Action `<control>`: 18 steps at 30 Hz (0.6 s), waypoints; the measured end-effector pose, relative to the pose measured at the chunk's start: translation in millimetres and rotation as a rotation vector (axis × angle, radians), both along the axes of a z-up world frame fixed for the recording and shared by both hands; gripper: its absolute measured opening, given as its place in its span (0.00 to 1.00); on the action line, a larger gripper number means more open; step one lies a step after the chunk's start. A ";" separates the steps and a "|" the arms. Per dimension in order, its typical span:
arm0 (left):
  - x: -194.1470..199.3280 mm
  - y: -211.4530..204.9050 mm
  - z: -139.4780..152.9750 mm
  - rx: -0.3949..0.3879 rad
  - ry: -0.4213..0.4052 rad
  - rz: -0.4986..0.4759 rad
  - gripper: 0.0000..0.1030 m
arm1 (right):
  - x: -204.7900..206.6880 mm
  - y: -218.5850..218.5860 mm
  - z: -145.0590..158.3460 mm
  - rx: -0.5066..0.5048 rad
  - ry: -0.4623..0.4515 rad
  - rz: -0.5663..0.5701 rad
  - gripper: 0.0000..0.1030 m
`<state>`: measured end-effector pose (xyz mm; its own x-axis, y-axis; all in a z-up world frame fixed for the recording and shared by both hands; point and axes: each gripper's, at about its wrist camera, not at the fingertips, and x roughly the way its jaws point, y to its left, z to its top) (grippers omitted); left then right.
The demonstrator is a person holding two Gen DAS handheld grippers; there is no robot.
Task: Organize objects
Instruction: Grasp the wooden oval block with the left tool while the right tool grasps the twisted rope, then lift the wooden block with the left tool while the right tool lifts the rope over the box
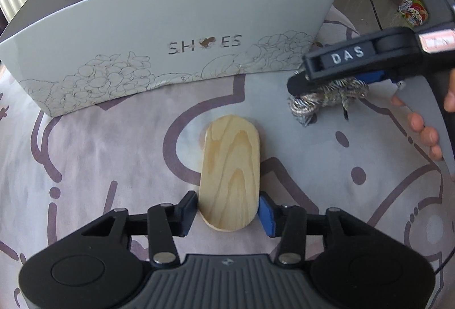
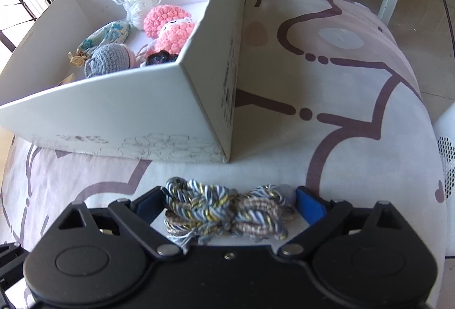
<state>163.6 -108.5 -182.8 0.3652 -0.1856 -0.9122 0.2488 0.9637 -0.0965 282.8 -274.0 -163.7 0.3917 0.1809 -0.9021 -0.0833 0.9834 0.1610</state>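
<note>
L gripper [image 1: 227,209]: fingers clamp the near end of the flat oval pale-wood board [image 1: 229,171], one pad on each long edge; the board lies on the lilac-patterned worktop [image 1: 99,155], just in front of the white cardboard shoe box [image 1: 170,33]. To do this well: keep the squeeze square on both edges, lift the far end clear of the box's front wall before moving over it, lower inside w/o dropping.

R gripper [image 2: 230,203]: fingers spread wide, straddling the knotted blue-grey and gold cord bundle [image 2: 224,215] beside the box corner; pads don't seem to press yet. Should close across the thick middle of the knot, not loose strands.

Hard to tell: whether the board is off the worktop at all; the bundle's near side is hidden under the R gripper body. Box contents show only from the R cam: crochet toys [image 2: 170,24], partly cut off by the wall.
</note>
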 end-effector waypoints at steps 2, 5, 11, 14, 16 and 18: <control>5.8 -3.6 -1.6 0.001 -0.003 0.031 0.61 | -5.4 -2.9 1.2 0.003 0.001 0.006 0.94; 16.9 -13.3 -5.4 0.016 -0.005 0.058 0.64 | -14.0 -6.9 3.6 0.012 0.004 0.015 0.94; 33.7 -28.8 -5.9 0.074 -0.023 0.047 0.58 | -26.3 -12.2 7.3 0.024 0.005 0.034 0.94; 34.4 -29.4 -4.0 0.092 -0.019 0.012 0.46 | -27.2 -12.5 3.2 0.033 0.029 0.031 0.95; 34.7 -27.5 -2.6 0.088 -0.008 0.003 0.44 | -26.5 -13.6 -3.2 0.048 0.069 0.010 0.94; 35.0 -25.3 -1.3 0.089 0.004 0.002 0.44 | -27.7 -11.7 -5.0 0.037 0.064 0.012 0.95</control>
